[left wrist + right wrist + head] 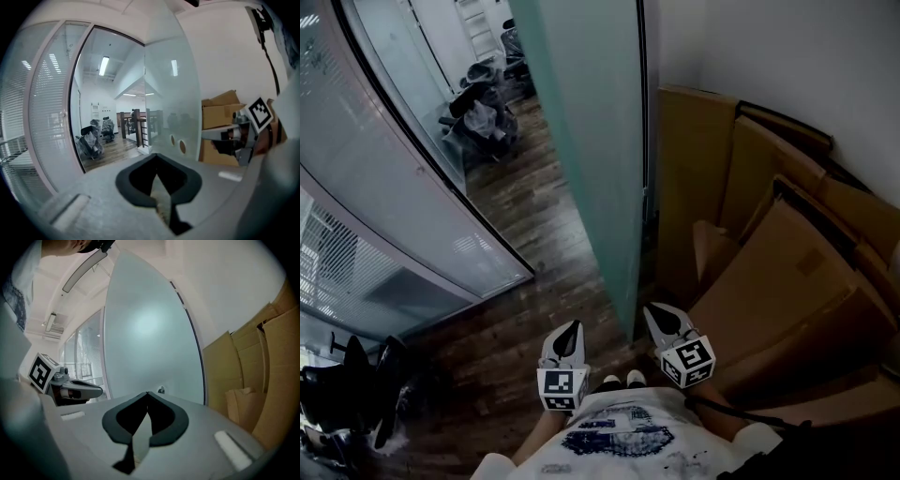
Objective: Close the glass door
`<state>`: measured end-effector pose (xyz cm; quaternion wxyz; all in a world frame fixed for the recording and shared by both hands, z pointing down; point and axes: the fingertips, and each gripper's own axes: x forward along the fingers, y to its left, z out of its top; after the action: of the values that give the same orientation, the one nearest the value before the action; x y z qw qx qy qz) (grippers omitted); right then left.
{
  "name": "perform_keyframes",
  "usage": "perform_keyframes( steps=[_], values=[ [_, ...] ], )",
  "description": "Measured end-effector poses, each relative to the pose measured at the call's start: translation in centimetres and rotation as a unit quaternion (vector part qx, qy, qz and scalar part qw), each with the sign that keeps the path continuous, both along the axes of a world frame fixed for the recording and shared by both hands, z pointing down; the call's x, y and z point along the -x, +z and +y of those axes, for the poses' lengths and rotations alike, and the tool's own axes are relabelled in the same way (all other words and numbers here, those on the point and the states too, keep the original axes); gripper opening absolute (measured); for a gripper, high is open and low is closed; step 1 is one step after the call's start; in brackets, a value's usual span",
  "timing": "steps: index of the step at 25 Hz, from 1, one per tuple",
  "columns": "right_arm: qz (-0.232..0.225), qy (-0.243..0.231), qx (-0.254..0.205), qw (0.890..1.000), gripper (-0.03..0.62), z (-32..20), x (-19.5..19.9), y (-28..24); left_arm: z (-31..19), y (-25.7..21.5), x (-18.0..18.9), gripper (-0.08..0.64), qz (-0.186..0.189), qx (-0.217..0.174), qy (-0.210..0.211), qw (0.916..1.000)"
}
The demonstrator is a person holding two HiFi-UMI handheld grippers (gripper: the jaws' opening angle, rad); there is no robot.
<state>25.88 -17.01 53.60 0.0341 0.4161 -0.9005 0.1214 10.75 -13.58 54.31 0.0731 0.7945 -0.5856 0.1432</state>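
Contact comes first: the glass door (600, 141) stands open, edge-on just ahead, between my left gripper (571, 330) and right gripper (657, 315). Both have their jaws pressed together on nothing. I'd set the closed tips against the pane near its free edge and push steadily, staying clear of the cardboard boxes (787, 272).

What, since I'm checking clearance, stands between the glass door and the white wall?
Flattened cardboard boxes lean there, between glass door and wall, seen in the head view.
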Motion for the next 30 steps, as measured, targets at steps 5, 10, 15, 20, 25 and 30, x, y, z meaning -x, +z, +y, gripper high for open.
perform_keyframes(
  steps=[5, 10, 15, 20, 25, 30],
  values=[
    [0.006, -0.039, 0.005, 0.999, 0.023, -0.5, 0.8, 1.3, -1.1, -0.5, 0.4, 0.003, -0.003, -0.008, -0.006, 0.9999],
    [0.008, -0.078, -0.008, 0.997, 0.044, -1.5, 0.8, 2.1, -1.4, -0.7, 1.1, 0.003, -0.007, -0.012, -0.015, 0.9998],
    [0.013, -0.117, -0.027, 0.993, 0.11, -2.9, 0.8, 2.1, -1.1, -0.4, 1.9, 0.003, -0.013, -0.006, -0.025, 0.9996],
    [0.026, -0.171, -0.041, 0.984, 0.191, -3.7, 0.9, 2.4, -1.1, -0.4, 2.0, 0.003, -0.019, -0.007, -0.031, 0.9993],
    [0.027, -0.204, -0.044, 0.978, 0.259, -4.2, 1.3, 2.6, -1.1, -0.5, 2.6, 0.003, -0.025, -0.008, -0.038, 0.9989],
    [0.03, -0.242, -0.041, 0.969, 0.277, -4.1, 2.6, 3.0, -1.0, -0.8, 2.9, 0.003, -0.026, -0.004, -0.048, 0.9985]
  ],
)
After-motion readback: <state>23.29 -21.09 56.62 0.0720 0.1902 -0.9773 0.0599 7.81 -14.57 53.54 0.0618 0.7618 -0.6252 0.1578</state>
